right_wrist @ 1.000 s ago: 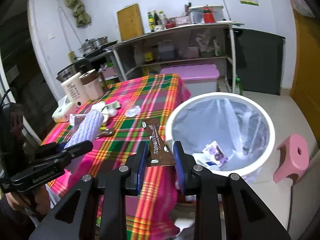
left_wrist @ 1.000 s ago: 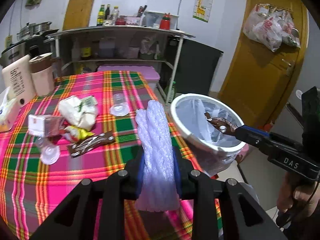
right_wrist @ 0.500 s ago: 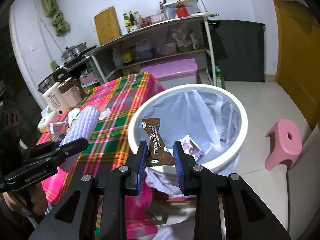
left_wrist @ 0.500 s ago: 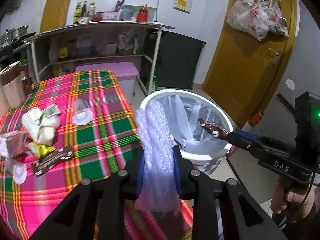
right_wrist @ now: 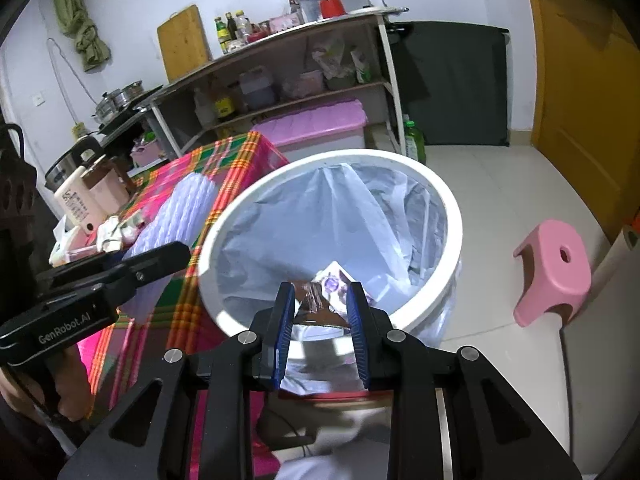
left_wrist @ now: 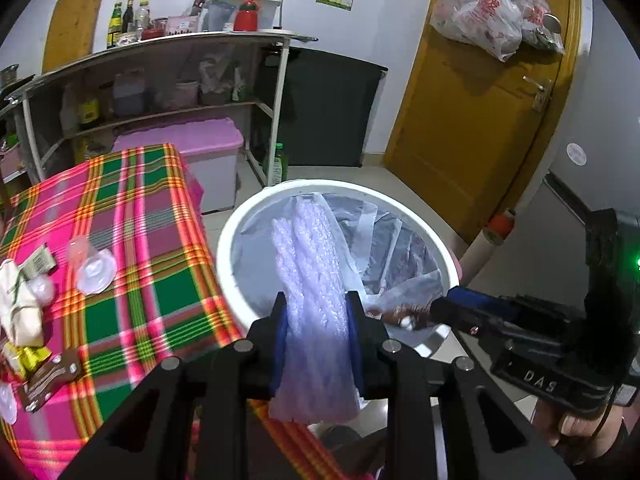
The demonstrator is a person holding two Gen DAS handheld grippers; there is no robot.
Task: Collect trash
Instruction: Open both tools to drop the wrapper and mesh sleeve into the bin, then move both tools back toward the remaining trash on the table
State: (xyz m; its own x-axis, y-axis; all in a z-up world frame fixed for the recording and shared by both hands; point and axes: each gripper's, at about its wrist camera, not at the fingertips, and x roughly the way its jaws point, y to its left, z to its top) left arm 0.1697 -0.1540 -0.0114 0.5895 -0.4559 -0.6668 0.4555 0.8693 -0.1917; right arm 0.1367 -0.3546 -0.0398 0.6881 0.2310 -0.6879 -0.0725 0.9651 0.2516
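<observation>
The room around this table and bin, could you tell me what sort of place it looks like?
Most likely a home kitchen or dining corner: a shelf unit holds sauce bottles and containers, steel pots sit on a counter, and a table under a plaid tablecloth stands beside a lined trash bin.

1. A yellow wooden door [left_wrist: 480, 120] stands shut, with plastic bags [left_wrist: 496, 12] hanging near its top.
2. A pink stool [right_wrist: 554, 272] sits on the pale floor tiles.
3. A metal shelf rack [right_wrist: 280, 80] stands against the wall, bottles [right_wrist: 230, 32] and a red kettle-like pot [right_wrist: 330, 2] on its top board.
4. A pink-lidded storage box [left_wrist: 192, 152] sits under the rack.
5. A wooden cutting board [right_wrist: 182, 42] leans against the wall.
6. A green bottle [right_wrist: 414, 142] stands on the floor by the rack leg.
7. A dark cabinet [left_wrist: 324, 108] stands beside the rack.
</observation>
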